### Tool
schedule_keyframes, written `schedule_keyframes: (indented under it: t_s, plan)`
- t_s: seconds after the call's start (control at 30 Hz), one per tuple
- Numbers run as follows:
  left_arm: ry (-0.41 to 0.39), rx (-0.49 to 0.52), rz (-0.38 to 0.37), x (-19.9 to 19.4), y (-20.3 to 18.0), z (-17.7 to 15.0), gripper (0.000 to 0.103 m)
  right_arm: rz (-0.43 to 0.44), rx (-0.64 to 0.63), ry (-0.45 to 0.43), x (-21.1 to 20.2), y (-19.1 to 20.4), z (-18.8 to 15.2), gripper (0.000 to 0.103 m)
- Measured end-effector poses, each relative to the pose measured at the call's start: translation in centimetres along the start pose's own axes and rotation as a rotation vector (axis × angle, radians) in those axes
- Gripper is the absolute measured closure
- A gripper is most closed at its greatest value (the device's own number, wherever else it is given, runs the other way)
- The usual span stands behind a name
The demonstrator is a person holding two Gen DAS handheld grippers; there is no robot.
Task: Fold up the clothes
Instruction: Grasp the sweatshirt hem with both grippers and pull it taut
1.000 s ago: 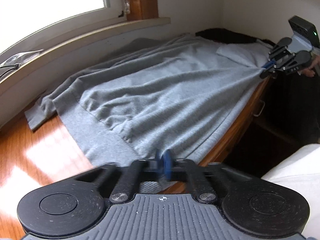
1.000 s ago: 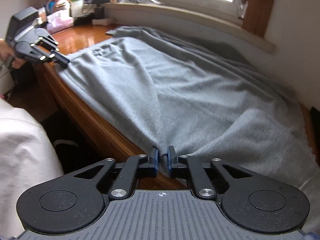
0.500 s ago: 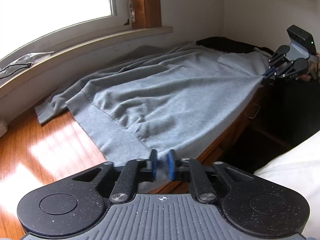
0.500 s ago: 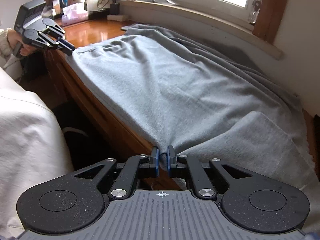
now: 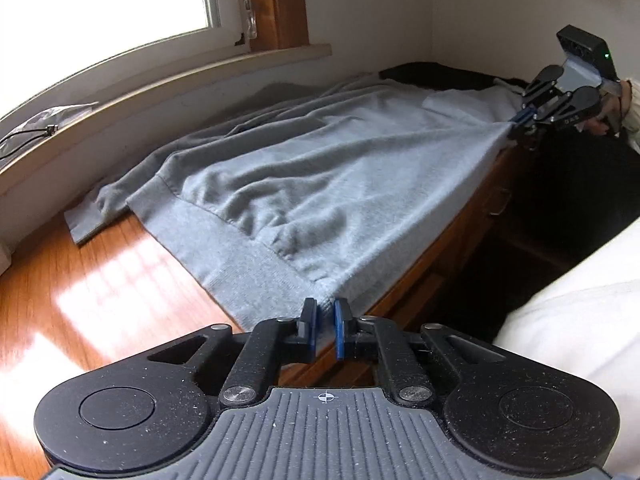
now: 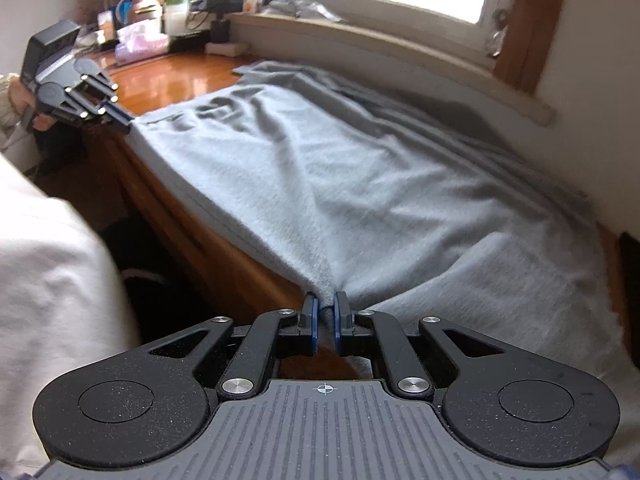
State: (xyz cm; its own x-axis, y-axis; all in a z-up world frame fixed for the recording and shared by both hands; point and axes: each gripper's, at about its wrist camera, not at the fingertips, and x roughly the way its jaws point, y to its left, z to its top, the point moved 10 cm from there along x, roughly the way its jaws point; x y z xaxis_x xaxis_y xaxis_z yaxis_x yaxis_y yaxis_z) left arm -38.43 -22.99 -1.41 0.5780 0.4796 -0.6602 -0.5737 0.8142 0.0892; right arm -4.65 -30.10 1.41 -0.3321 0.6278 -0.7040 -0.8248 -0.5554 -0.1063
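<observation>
Counter (image 5: 100,300) of polished wood carries the grey sweatshirt (image 5: 320,184), which lies spread along its length below the window sill (image 5: 160,84), near edge hanging slightly over the counter front. My white sleeve (image 6: 48,264) fills the lower left of the right wrist view.

My left claw (image 5: 325,322) angles down at the ribbed hem corner. Its jaws have just been closing and now stand nearly together, pinching the hem fabric between the blue pads. My right claw (image 6: 325,316) also angles down at the opposite end, jaws nearly together on a gathered pinch of the same sweatshirt at the counter edge. Each claw appears in the other's view, held by a hand (image 6: 16,100) at the far end.

Compared with the earlier frames, my left claw has shifted along the hem, and the cloth between the two claws lies flatter, drawn into long straight creases.
</observation>
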Motion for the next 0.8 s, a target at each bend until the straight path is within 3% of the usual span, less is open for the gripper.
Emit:
schedule_keyframes:
  t_s: [0.13, 0.27, 0.47, 0.63, 0.77, 0.8]
  plan:
    - [0.009, 0.001, 0.000, -0.5, 0.2, -0.4, 0.094, 0.012, -0.026, 0.023, 0.4, 0.8, -0.6, 0.096]
    - [-0.036, -0.005, 0.019, -1.3, 1.1, 1.1, 0.095, -0.032, -0.034, -0.051, -0.6, -0.5, 0.9, 0.096]
    - [-0.136, -0.012, 0.084, -1.7, 4.3, 6.6, 0.095, -0.194, -0.123, -0.138, -1.2, -3.9, 6.0, 0.096]
    - [-0.180, -0.030, 0.146, 0.3, 8.8, 11.8, 0.095, -0.310, -0.185, -0.140, 2.2, -8.0, 10.6, 0.096]
    - [-0.169, -0.083, 0.190, 3.5, 12.6, 14.5, 0.094, -0.385, -0.191, -0.119, 6.9, -11.2, 13.0, 0.095]
    - [-0.157, -0.102, 0.205, 4.7, 13.4, 14.8, 0.090, -0.417, -0.172, -0.121, 8.1, -12.0, 13.4, 0.095]
